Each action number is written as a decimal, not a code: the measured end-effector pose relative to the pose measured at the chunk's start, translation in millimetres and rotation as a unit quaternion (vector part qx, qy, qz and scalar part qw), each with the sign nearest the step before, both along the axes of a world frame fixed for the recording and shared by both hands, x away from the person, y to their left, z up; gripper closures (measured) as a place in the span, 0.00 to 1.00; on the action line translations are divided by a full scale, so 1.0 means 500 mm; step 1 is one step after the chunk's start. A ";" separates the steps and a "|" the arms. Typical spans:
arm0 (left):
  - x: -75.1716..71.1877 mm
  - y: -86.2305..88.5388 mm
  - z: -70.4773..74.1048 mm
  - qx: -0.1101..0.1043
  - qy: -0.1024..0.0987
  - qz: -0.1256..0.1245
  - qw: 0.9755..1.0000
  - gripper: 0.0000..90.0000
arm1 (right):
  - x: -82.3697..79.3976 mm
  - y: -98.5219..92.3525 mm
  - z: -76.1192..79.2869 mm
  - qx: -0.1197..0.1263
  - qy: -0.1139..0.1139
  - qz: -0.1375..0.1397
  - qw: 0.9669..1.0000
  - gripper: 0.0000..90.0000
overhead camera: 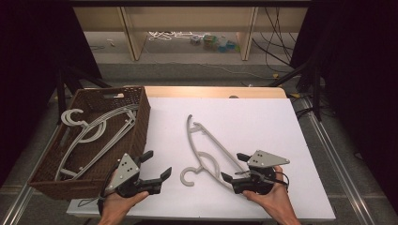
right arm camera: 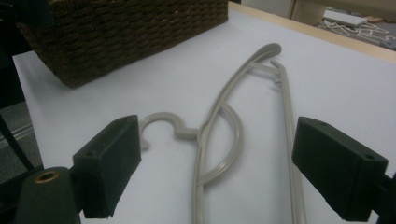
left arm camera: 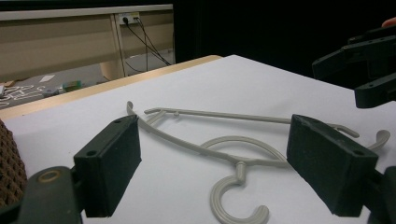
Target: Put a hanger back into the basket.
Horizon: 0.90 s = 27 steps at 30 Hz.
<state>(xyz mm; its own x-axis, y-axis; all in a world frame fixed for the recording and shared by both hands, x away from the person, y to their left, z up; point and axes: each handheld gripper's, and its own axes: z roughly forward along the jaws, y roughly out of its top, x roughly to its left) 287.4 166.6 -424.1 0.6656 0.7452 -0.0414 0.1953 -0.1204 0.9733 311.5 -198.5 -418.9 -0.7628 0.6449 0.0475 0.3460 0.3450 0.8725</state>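
A white table top (overhead camera: 263, 122) with a pale wooden strip along its far edge carries two things. A brown woven basket (overhead camera: 141, 123) sits on its left edge, partly hanging over the side. To the right of the basket, well apart from it, a grey plastic hanger (overhead camera: 206, 151) lies flat on the white surface, its hook towards the near edge.

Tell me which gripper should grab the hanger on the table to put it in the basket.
Probably right. The right gripper is open, jaws either side of the hanger's lower end. The left gripper, also open, sits short of the hook, between it and the basket.
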 end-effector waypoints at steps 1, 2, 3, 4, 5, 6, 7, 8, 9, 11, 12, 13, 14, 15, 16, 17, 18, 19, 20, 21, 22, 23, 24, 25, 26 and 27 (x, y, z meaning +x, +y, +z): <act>0.000 0.000 -0.001 -0.001 0.001 0.001 1.000 0.19 | 0.001 0.004 -0.004 0.003 0.003 0.004 1.000 0.18; 0.000 0.001 -0.001 -0.003 0.002 0.001 1.000 0.19 | 0.001 0.005 -0.006 -0.004 0.009 0.008 1.000 0.18; 0.000 0.001 -0.001 -0.003 0.002 0.001 1.000 0.19 | 0.001 0.005 -0.006 -0.004 0.009 0.008 1.000 0.18; -0.001 0.003 -0.001 -0.005 0.004 -0.002 1.000 0.19 | 0.001 0.007 -0.012 -0.013 0.009 0.007 1.000 0.18; -0.001 0.003 -0.001 -0.005 0.003 -0.002 1.000 0.19 | 0.002 0.010 -0.015 -0.019 0.010 0.008 1.000 0.18; -0.001 0.004 -0.001 -0.005 0.003 -0.002 1.000 0.19 | 0.002 0.011 -0.018 -0.023 0.015 0.012 1.000 0.18; -0.001 0.005 -0.001 -0.005 0.002 -0.002 1.000 0.19 | 0.002 0.013 -0.022 -0.027 0.014 0.013 0.999 0.18; -0.001 0.005 -0.001 -0.005 0.002 -0.001 1.000 0.19 | 0.001 0.016 -0.026 -0.034 0.022 0.015 0.999 0.18; -0.001 0.005 -0.001 -0.005 0.002 -0.001 1.000 0.19 | 0.002 0.018 -0.029 -0.037 0.024 0.018 0.999 0.18; -0.002 0.006 -0.003 -0.006 0.004 -0.002 1.000 0.19 | 0.002 0.023 -0.037 -0.055 0.029 0.021 0.998 0.19; -0.002 0.006 -0.004 -0.008 0.005 -0.001 1.000 0.19 | 0.003 0.025 -0.041 -0.063 0.031 0.023 0.997 0.19; -0.002 0.006 -0.004 -0.008 0.005 -0.001 1.000 0.19 | 0.004 0.027 -0.045 -0.070 0.037 0.028 0.997 0.19; 0.000 0.006 -0.007 -0.012 0.003 -0.005 1.000 0.19 | 0.005 0.029 -0.049 -0.080 0.042 0.025 0.996 0.19; -0.002 0.006 -0.007 -0.008 0.006 -0.001 1.000 0.19 | 0.005 0.031 -0.052 -0.085 0.045 0.024 0.995 0.19; -0.002 0.006 -0.007 -0.008 0.006 -0.001 1.000 0.19 | 0.005 0.031 -0.052 -0.085 0.045 0.024 0.995 0.19; -0.002 0.006 -0.009 -0.011 0.010 -0.001 1.000 0.19 | 0.007 0.036 -0.059 -0.100 0.050 0.028 0.993 0.19; -0.002 0.006 -0.009 -0.011 0.010 -0.001 1.000 0.19 | 0.007 0.036 -0.059 -0.100 0.050 0.028 0.993 0.19; -0.001 0.005 -0.011 -0.013 0.010 -0.002 1.000 0.19 | 0.007 0.039 -0.063 -0.104 0.053 0.030 0.993 0.19; -0.001 0.004 -0.012 -0.009 0.010 -0.003 1.000 0.19 | 0.009 0.045 -0.070 -0.120 0.055 0.028 0.991 0.19; -0.001 0.004 -0.012 -0.008 0.010 -0.004 1.000 0.19 | 0.011 0.046 -0.073 -0.130 0.058 0.033 0.989 0.20; -0.001 0.004 -0.012 -0.008 0.010 -0.004 1.000 0.19 | 0.011 0.046 -0.073 -0.130 0.058 0.033 0.989 0.20; -0.001 0.004 -0.013 -0.006 0.013 -0.004 1.000 0.19 | 0.013 0.051 -0.081 -0.134 0.065 0.033 0.988 0.23; 0.000 0.003 -0.014 -0.008 0.012 -0.006 1.000 0.19 | 0.016 0.051 -0.082 -0.141 0.067 0.039 0.987 0.24; 0.000 0.003 -0.014 -0.008 0.012 -0.006 1.000 0.19 | 0.016 0.051 -0.082 -0.141 0.067 0.039 0.987 0.24; 0.000 0.002 -0.015 -0.005 0.014 -0.007 1.000 0.19 | 0.020 0.056 -0.088 -0.149 0.074 0.040 0.985 0.25; 0.000 0.002 -0.015 -0.005 0.014 -0.007 1.000 0.19 | 0.020 0.056 -0.088 -0.149 0.074 0.040 0.985 0.25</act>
<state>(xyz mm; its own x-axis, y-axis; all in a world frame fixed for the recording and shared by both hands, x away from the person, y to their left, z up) 287.6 167.3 -431.8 0.6745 0.7351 -0.0686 0.2213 -0.1127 0.9687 321.4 -170.7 -463.0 -0.8108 0.5849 -0.0205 0.4225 0.6092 0.6711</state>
